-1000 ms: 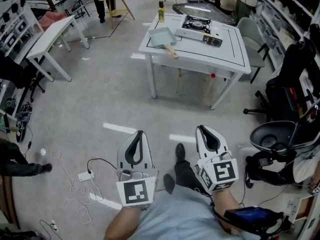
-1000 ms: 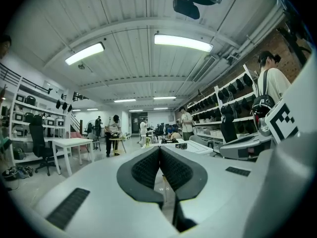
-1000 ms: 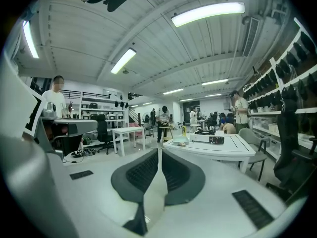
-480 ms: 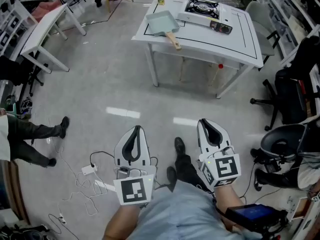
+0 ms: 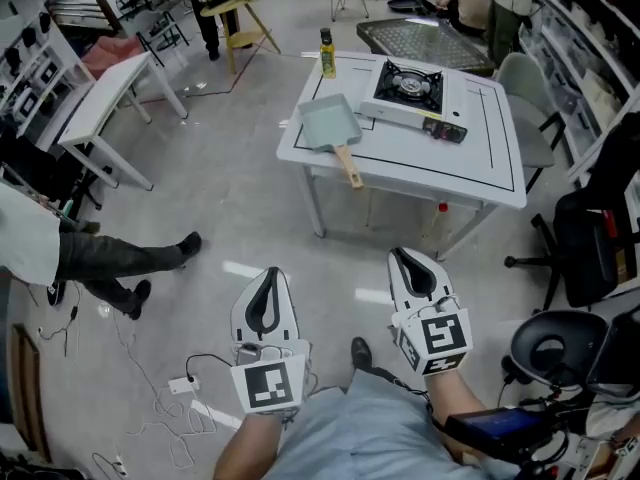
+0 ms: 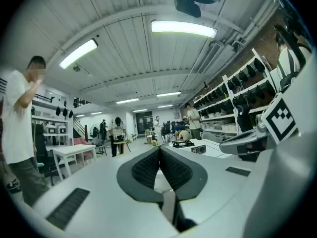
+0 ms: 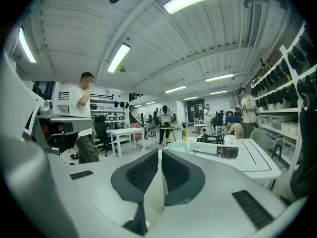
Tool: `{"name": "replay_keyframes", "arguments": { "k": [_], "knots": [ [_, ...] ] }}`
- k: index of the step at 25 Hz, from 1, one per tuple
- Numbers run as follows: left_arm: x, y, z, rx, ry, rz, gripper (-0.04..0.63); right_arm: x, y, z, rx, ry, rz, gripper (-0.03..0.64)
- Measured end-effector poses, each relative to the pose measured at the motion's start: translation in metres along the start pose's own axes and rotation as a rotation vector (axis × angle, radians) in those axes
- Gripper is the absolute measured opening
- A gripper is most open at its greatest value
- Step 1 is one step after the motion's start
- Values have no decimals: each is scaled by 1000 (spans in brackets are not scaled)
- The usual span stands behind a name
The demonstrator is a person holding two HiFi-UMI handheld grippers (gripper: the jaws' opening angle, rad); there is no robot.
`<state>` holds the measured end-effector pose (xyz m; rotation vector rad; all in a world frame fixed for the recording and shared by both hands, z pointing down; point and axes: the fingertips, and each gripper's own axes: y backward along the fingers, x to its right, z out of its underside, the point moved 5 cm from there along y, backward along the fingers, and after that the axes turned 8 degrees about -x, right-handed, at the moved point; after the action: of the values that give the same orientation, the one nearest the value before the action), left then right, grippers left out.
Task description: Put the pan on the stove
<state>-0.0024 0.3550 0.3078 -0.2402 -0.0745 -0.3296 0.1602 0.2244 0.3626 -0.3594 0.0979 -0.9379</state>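
The light blue square pan [image 5: 328, 124] with a wooden handle lies on the white table [image 5: 480, 158], at its left edge. The portable gas stove [image 5: 408, 87] stands at the back middle of that table, to the right of the pan, and shows small and far off in both gripper views [image 6: 182, 143] [image 7: 213, 140]. Both grippers are held level over the floor, well short of the table. My left gripper [image 5: 271, 270] [image 6: 159, 149] is shut with nothing in it. My right gripper [image 5: 404, 256] [image 7: 159, 152] is shut and empty too.
A yellow bottle [image 5: 327, 53] stands at the table's back left corner, and a dark box [image 5: 446, 129] lies before the stove. A person [image 5: 95, 256] walks at the left. Cables [image 5: 190, 385] lie on the floor; office chairs [image 5: 558, 346] stand at the right.
I have come nearer to the white table with both grippers carried along, still shut and empty. A person at the left has walked further into view.
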Motion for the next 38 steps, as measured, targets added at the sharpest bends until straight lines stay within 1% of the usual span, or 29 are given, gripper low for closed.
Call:
{"name": "replay_keyframes", "arguments": {
  "k": [2,5,7,12,17,23,27,30,32,38],
  "knots": [
    [-1,-11,-15,18,-4,-24,18,10,-8,-21,31,20,-12,52],
    [0,-24,-35,92,-7,-43,18,21,-18,-41,59,48,-30,52],
    [1,-33,-41,99,-13,-60,18,28,-24,-47,65,55,-39,52],
    [7,-56,-36,84,14,-48,18,42,-41,-45,53,47,-51,52],
    [4,-88,-20,50,28,-28,18,50,-71,-29,1,29,-58,52],
    [-21,-141,-2,-8,59,-22,18,61,-127,-18,-71,-3,-60,52],
    [-41,-194,18,-69,84,-11,18,80,-178,-9,-117,-40,-39,52],
    [-60,-235,27,-110,91,-8,18,97,-218,-19,-119,-59,-19,52],
    [-72,-263,26,-126,86,-10,18,107,-244,-32,-114,-61,-10,52],
    [-103,-338,-6,-55,70,25,18,124,-309,-75,-62,-56,25,52]
  ]
}}
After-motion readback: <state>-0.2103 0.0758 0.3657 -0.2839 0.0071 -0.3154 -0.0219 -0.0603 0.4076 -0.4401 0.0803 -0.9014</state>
